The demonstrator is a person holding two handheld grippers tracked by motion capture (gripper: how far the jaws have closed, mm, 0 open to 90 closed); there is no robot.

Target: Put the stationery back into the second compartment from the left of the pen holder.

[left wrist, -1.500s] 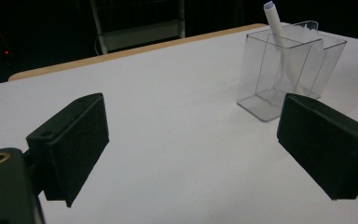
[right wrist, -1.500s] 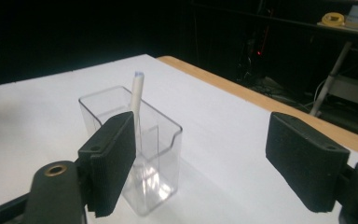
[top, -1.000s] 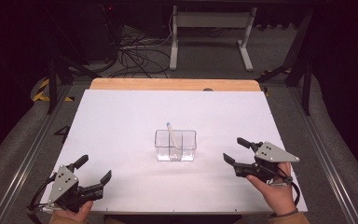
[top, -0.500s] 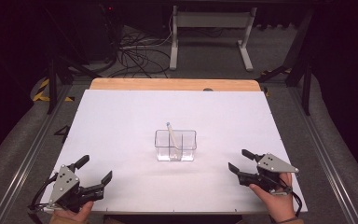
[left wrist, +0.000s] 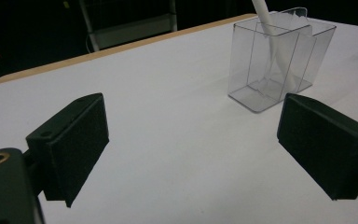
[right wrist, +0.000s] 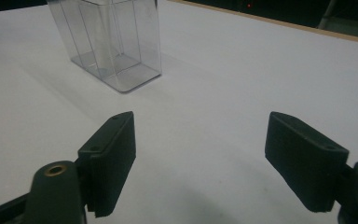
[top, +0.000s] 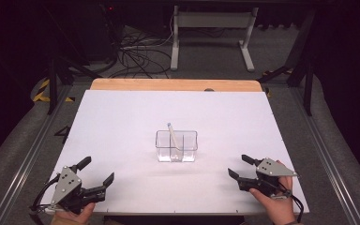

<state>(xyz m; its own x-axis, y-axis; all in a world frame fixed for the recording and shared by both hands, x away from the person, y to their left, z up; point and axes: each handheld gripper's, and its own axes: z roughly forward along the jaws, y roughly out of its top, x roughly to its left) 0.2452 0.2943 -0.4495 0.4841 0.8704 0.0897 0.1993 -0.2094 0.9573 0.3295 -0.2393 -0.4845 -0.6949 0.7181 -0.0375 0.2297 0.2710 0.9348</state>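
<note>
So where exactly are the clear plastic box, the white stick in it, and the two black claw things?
clear box (top: 187,152): high view, its front wall.
white stick (top: 171,133): high view, the shaft above the rim.
left gripper (top: 96,172): high view, the gap between its open jaws.
right gripper (top: 240,166): high view, the gap between its open jaws.

Both grippers are sitting low at the near edge of the worktop (top: 122,112), each held in a hand coming in from the bottom. The left gripper (top: 95,175) is resting at the near left corner, fingers spread wide apart. The right gripper (top: 240,167) is hovering near the right corner, fingers equally wide, gripping nothing.
</note>
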